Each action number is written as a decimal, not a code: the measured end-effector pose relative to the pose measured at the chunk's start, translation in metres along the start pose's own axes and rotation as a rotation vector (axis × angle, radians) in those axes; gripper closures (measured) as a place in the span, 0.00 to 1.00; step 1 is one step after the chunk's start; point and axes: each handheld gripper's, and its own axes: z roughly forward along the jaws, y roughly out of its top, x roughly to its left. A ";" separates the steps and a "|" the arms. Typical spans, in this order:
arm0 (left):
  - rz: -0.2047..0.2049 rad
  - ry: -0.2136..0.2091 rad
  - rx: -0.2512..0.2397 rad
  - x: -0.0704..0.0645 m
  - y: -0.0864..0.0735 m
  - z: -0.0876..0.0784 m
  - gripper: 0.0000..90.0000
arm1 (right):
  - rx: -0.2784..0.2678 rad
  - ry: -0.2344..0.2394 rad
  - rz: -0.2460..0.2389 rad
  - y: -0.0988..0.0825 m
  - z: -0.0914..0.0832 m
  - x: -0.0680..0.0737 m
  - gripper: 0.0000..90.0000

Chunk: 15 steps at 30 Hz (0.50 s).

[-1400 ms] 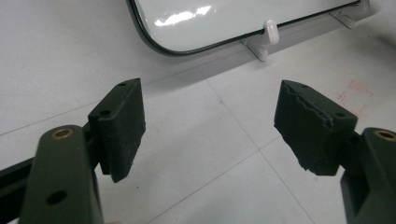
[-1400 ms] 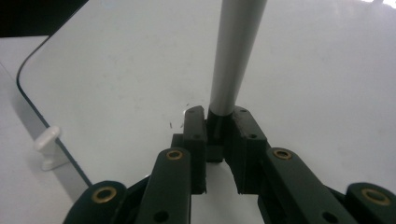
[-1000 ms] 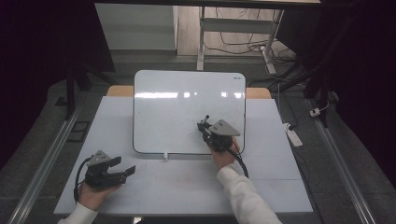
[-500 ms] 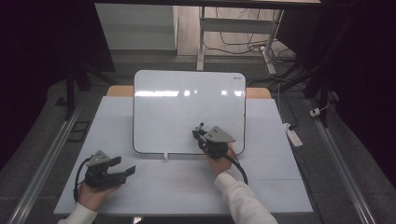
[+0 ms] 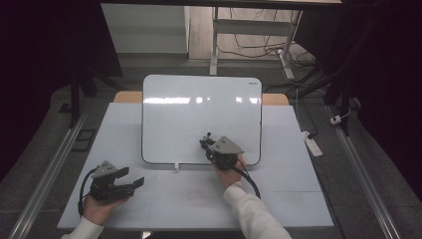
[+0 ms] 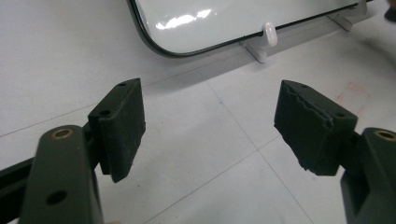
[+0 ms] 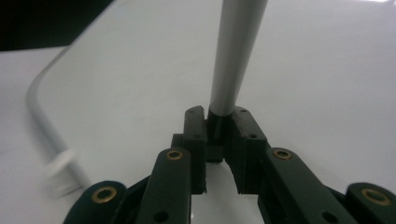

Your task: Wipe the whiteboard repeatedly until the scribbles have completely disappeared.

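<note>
My right gripper [image 5: 208,145] had slid down the whiteboard [image 5: 199,114], fingers clamped on a grey marker [image 7: 233,51], perhaps finishing a stroke. My left gripper [image 6: 210,121] waited beside it, fingers wide apart and empty over the surface [image 5: 169,199].

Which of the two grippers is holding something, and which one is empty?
The right gripper, over the whiteboard, is shut on a slim grey marker. The left gripper is empty, its jaws wide apart above the white table.

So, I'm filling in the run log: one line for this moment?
left claw: open, idle on table | right claw: shut on marker | over whiteboard
</note>
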 end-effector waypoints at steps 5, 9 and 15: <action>-0.001 0.002 0.002 0.000 0.000 0.001 0.29 | -0.003 0.020 0.015 0.008 0.008 -0.002 0.87; -0.003 0.001 0.003 0.001 0.000 0.001 0.29 | 0.040 0.093 -0.022 0.001 0.006 0.011 0.87; 0.003 0.000 -0.001 -0.001 0.001 0.000 0.29 | 0.014 -0.056 0.068 -0.004 -0.021 -0.026 0.87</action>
